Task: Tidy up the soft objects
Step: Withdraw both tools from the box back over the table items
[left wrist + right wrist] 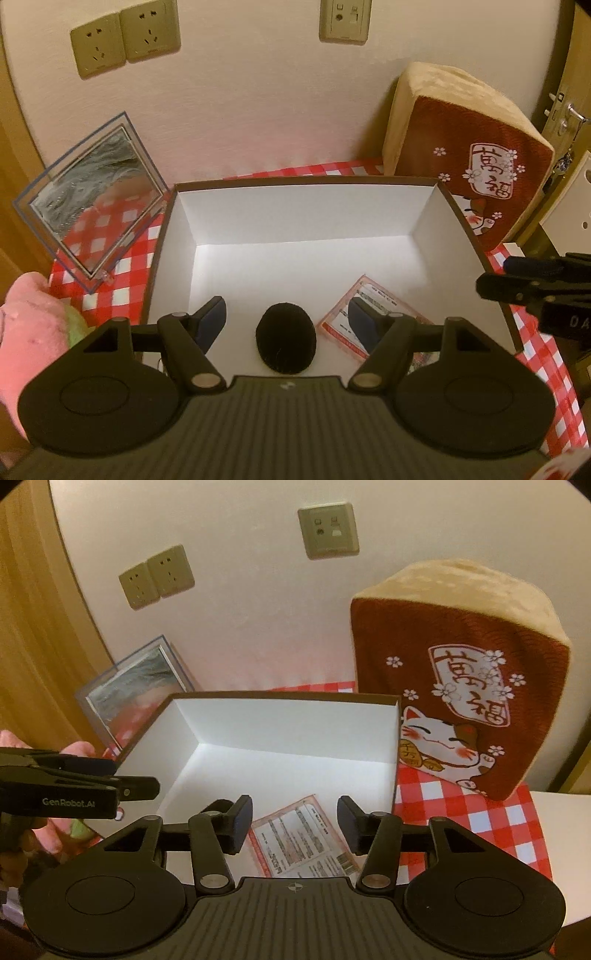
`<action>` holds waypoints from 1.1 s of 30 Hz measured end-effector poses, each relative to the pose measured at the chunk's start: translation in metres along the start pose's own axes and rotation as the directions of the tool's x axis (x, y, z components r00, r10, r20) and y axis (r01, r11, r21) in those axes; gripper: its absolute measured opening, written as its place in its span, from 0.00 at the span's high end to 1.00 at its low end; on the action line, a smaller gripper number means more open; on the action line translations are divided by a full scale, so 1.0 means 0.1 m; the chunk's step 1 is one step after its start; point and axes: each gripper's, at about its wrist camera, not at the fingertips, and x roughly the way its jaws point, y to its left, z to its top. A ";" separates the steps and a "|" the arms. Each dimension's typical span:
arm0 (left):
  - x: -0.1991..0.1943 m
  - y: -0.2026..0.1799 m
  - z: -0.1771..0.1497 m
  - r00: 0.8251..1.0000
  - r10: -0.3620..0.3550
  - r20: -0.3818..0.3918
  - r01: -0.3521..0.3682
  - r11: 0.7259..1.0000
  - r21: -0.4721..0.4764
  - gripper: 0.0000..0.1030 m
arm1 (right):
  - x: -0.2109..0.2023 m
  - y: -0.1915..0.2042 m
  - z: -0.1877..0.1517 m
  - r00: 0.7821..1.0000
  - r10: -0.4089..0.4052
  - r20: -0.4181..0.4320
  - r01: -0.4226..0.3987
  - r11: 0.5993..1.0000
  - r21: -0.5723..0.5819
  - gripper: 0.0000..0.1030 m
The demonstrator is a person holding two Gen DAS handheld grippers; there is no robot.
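So the white-lined box sits open on the red-and-white checked cloth, pushed back near the wall. Inside it, close to the near edge, there's a small black fuzzy thing lying on the box floor, with a printed paper slip flat just beside it on its right side.

The left gripper hangs over the near end of the box with its jaws spread wide — the black fuzzy thing sits in the gap between the fingers but neither pad touches it, so nothing's held. The right gripper is over the same box with its jaws parted too, less wide than the left one's, and empty; below the gap you mostly see the paper slip.

A big brown-and-tan cushion with a lucky cat print stands upright just beside the box's right wall, leaning toward the wall behind. On the other side of the box a clear-framed mirror stands tilted on the cloth. A pink plush with a bit of green sits at the far left, outside the box, next to the left gripper.
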 end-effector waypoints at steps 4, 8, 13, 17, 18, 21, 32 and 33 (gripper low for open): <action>-0.18 0.03 -0.09 1.000 -0.004 0.008 0.005 1.000 -0.019 0.31 | -0.19 -0.02 -0.07 1.000 0.003 0.029 -0.003 1.000 -0.001 0.44; -0.38 0.05 -0.20 1.000 -0.002 0.022 0.003 1.000 -0.031 0.31 | -0.39 -0.04 -0.17 0.999 0.004 0.043 -0.004 1.000 0.002 0.42; -0.63 0.07 -0.34 0.999 0.003 0.040 -0.001 0.999 -0.043 0.31 | -0.63 -0.06 -0.28 0.998 0.000 0.063 -0.001 1.000 0.013 0.40; -0.82 0.08 -0.49 0.999 0.000 0.049 0.003 0.999 -0.050 0.31 | -0.81 -0.07 -0.40 0.997 -0.001 0.077 -0.001 1.000 0.029 0.39; -0.87 0.09 -0.53 0.999 -0.001 0.051 0.004 0.999 -0.052 0.31 | -0.85 -0.08 -0.43 0.997 0.000 0.080 -0.003 0.999 0.032 0.38; -1.00 0.07 -0.65 0.999 -0.007 0.051 0.010 0.999 -0.054 0.31 | -0.96 -0.06 -0.53 0.997 0.000 0.076 -0.002 0.999 0.036 0.37; -1.34 0.03 -1.09 0.999 -0.008 0.032 0.010 0.998 -0.070 0.31 | -1.27 0.06 -0.89 0.998 0.023 0.056 -0.025 0.999 0.036 0.35; -1.36 0.03 -1.12 0.999 -0.007 0.031 0.009 0.997 -0.073 0.31 | -1.29 0.07 -0.92 0.998 0.026 0.053 -0.028 0.999 0.035 0.34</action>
